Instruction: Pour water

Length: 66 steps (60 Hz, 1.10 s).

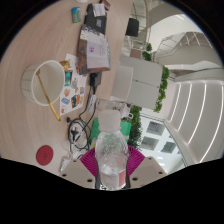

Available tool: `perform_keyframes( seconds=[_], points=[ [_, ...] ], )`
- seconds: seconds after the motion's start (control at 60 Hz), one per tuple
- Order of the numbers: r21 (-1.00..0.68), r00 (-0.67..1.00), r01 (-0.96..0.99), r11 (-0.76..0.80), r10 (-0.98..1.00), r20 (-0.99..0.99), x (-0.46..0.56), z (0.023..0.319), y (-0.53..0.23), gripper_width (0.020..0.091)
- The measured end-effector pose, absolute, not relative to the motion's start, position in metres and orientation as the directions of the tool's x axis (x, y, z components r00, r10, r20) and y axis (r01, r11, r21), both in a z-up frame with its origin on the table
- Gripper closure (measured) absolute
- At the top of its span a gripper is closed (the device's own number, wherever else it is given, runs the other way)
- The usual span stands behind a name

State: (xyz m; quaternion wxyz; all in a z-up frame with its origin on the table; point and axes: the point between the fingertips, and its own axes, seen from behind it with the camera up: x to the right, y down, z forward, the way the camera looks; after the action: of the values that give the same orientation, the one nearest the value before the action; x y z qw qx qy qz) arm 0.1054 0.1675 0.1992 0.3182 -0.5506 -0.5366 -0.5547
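Tongs (109, 165) grip a clear water bottle (108, 150) between both pink pads (92, 162), held high above the cluttered desk (55, 50), so tilting it this far from the yellow-rimmed bowl (45, 82) risks splashing the papers (92, 48).

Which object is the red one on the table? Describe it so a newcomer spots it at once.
Start at the light wooden table. Find the white bowl with the yellow rim, then look nearer the tool, which grips a clear bottle. The small red disc lies flat, alone, the only red round thing there.
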Motion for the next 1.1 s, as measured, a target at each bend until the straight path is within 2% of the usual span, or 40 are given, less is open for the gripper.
perform_keyframes(
  seconds=[0.05, 0.117, 0.2, 0.233, 0.25, 0.367, 0.483, 0.517, 0.567, 0.6, 0.667, 0.683, 0.7, 0.717, 0.733, 0.75, 0.8, 0.85, 0.933, 0.983, 1.0, 1.017, 1.083, 1.1],
  points=[
    [0.393, -0.344, 0.903, -0.174, 0.255, 0.904, 0.092, 0.192, 0.169, 0.077],
    [0.567, -0.516, 0.813, -0.13, 0.29, 0.806, 0.085, 0.199, 0.177, 0.0766],
    [0.675, -0.625, 0.73, -0.104, 0.296, 0.722, 0.075, 0.196, 0.176, 0.0766],
    [0.695, -0.646, 0.709, -0.118, 0.286, 0.707, 0.076, 0.192, 0.158, 0.0765],
    [0.713, -0.66, 0.697, -0.073, 0.323, 0.678, 0.071, 0.189, 0.177, 0.0764],
    [0.75, -0.699, 0.66, -0.038, 0.333, 0.633, 0.065, 0.18, 0.169, 0.0765],
    [0.692, -0.63, 0.718, -0.07, 0.356, 0.69, 0.07, 0.177, 0.177, 0.0765],
    [0.645, -0.58, 0.758, -0.094, 0.355, 0.733, 0.072, 0.183, 0.175, 0.0766],
    [0.487, -0.421, 0.854, -0.181, 0.308, 0.853, 0.076, 0.198, 0.178, 0.0766],
    [0.355, -0.29, 0.906, -0.228, 0.276, 0.916, 0.081, 0.218, 0.186, 0.0766],
    [-0.028, 0.088, 0.953, -0.303, 0.187, 0.978, 0.089, 0.247, 0.189, 0.0765],
    [-0.135, 0.193, 0.945, -0.298, 0.178, 0.965, 0.088, 0.252, 0.188, 0.0756],
    [-0.278, 0.313, 0.914, -0.295, 0.076, 0.947, 0.088, 0.249, 0.169, 0.0752],
    [-0.375, 0.416, 0.883, -0.283, 0.099, 0.904, 0.091, 0.254, 0.176, 0.0749],
    [-0.474, 0.513, 0.836, -0.276, 0.091, 0.853, 0.093, 0.258, 0.175, 0.0782],
    [-0.567, 0.604, 0.776, -0.276, 0.066, 0.795, 0.098, 0.259, 0.169, 0.0739],
    [-0.763, 0.799, 0.584, -0.276, 0.027, 0.601, 0.115, 0.26, 0.162, 0.0703],
    [-0.905, 0.928, 0.357, -0.234, -0.025, 0.372, 0.127, 0.248, 0.144, 0.0668],
    [-0.973, 0.996, 0.062, -0.223, 0.072, 0.047, 0.142, 0.218, 0.15, 0.0628],
    [-0.978, 0.996, 0.029, -0.209, 0.087, 0.01, 0.155, 0.193, 0.145, 0.0628],
    [-0.982, 0.997, 0.01, -0.189, 0.083, -0.006, 0.156, 0.172, 0.142, 0.0627],
    [-0.978, 0.996, 0.045, -0.204, 0.089, 0.027, 0.161, 0.175, 0.145, 0.0629],
    [-0.973, 0.994, 0.06, -0.222, 0.103, 0.038, 0.175, 0.143, 0.144, 0.0622],
    [-0.975, 0.994, 0.051, -0.218, 0.11, 0.028, 0.183, 0.123, 0.143, 0.0622]
  ],
)
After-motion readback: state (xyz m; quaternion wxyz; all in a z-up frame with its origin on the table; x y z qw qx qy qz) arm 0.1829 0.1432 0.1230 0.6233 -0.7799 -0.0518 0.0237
